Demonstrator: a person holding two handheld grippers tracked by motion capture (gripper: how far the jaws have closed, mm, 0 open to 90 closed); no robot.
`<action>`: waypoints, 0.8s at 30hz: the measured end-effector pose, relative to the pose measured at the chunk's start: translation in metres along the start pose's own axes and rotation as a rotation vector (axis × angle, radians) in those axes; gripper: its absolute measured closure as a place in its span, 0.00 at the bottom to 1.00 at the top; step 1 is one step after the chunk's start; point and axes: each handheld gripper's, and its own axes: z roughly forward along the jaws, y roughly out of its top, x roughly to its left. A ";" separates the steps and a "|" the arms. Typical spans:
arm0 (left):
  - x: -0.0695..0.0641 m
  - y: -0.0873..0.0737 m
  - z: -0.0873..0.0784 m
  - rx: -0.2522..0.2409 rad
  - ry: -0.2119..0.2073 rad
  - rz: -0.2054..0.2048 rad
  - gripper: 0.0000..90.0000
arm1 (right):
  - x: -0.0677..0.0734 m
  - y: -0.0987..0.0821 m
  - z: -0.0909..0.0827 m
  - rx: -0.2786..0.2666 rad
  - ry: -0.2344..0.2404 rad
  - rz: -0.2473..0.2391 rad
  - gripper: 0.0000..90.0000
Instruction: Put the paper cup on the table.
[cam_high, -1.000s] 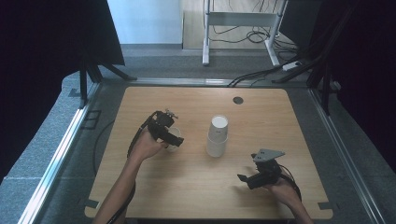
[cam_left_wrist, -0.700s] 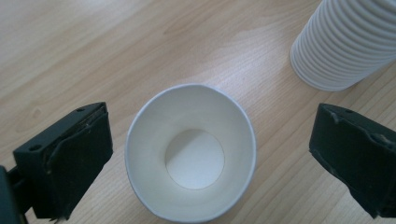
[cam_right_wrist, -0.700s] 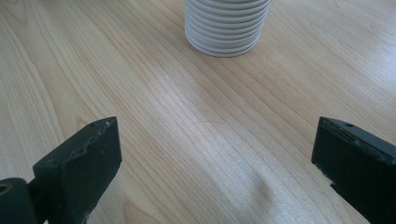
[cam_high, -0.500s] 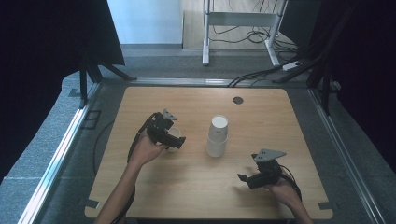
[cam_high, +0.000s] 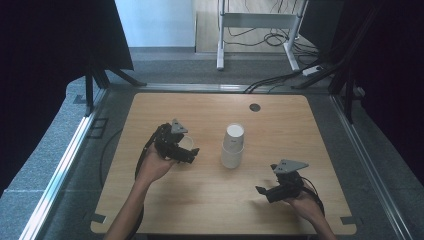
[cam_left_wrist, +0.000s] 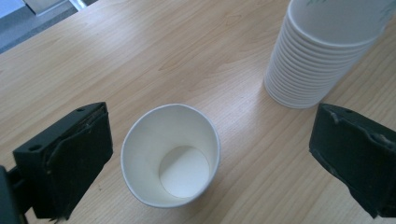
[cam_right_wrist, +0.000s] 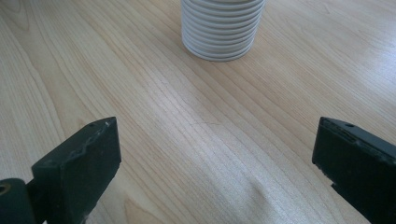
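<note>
A smooth white paper cup stands upright on the pale wood-grain table, between the left gripper's wide-open matte black jaws, touching neither. Nearby rises the ribbed cup stack. The right gripper gapes empty over bare wood.

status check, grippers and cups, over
Left gripper open, jaws either side of single white paper cup, upright, not touching. Right gripper open, empty. Stack of white paper cups stands apart. Nothing in the way.

wooden table on grey carpet; black curtains flank a white metal stand.
</note>
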 end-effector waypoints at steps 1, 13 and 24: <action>-0.001 -0.001 -0.001 -0.005 0.001 0.001 0.00 | 0.000 0.000 0.000 0.000 0.000 0.000 0.01; -0.013 -0.013 -0.022 -0.088 0.015 -0.005 0.00 | -0.001 -0.001 -0.002 0.004 -0.008 0.004 0.01; -0.026 -0.034 -0.031 -0.122 0.012 -0.009 0.00 | -0.002 -0.003 -0.003 0.006 -0.024 0.020 0.00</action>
